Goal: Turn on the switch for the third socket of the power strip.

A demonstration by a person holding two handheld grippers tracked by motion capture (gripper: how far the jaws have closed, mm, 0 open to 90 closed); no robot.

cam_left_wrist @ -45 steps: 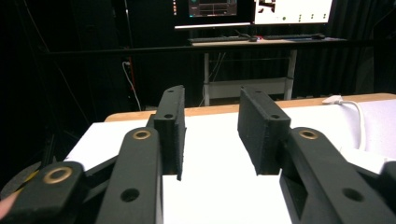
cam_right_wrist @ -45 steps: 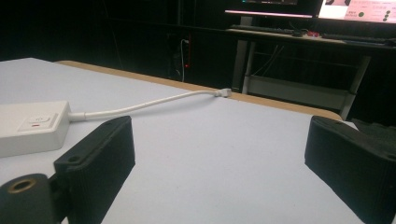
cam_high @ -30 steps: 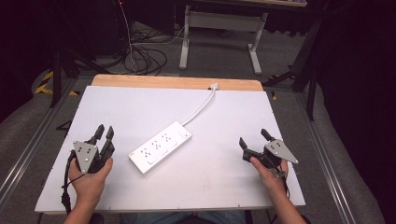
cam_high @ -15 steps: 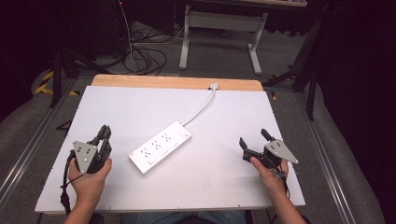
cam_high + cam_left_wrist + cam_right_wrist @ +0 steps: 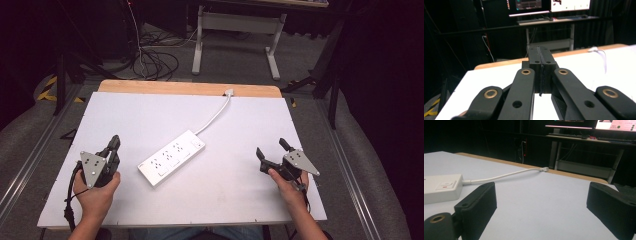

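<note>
White power strip [image 5: 172,157] lies flat near the middle of the bench [image 5: 150,110], set diagonally, switch end toward the far right. Its cord [image 5: 214,117] runs from that end up to the far wooden edge, where the plug [image 5: 229,92] rests. In the right claw view the switch end of the strip [image 5: 442,187] is seen low at left, with the cord [image 5: 506,175] trailing away across the white surface.

Left claw [image 5: 112,148] is held just above the bench to the left of the strip, near but not touching; its jaws are pressed together with nothing between them, as the left claw view [image 5: 541,63] confirms. Right claw [image 5: 270,153] sits well apart from the strip on the right side, jaws spread wide and empty [image 5: 541,202].

Step in hand is judged to be an approach, the strip not yet contacted. For a sound grip the strip should be taken across its narrow width, not its length, so the left claw would need to be opened before closing in. The right claw is already wide enough; it is best brought to the switch end, clear of the cord, so the cord is not pinched or dragged. Both ends should be steadied to stop the strip pivoting on the smooth bench.
</note>
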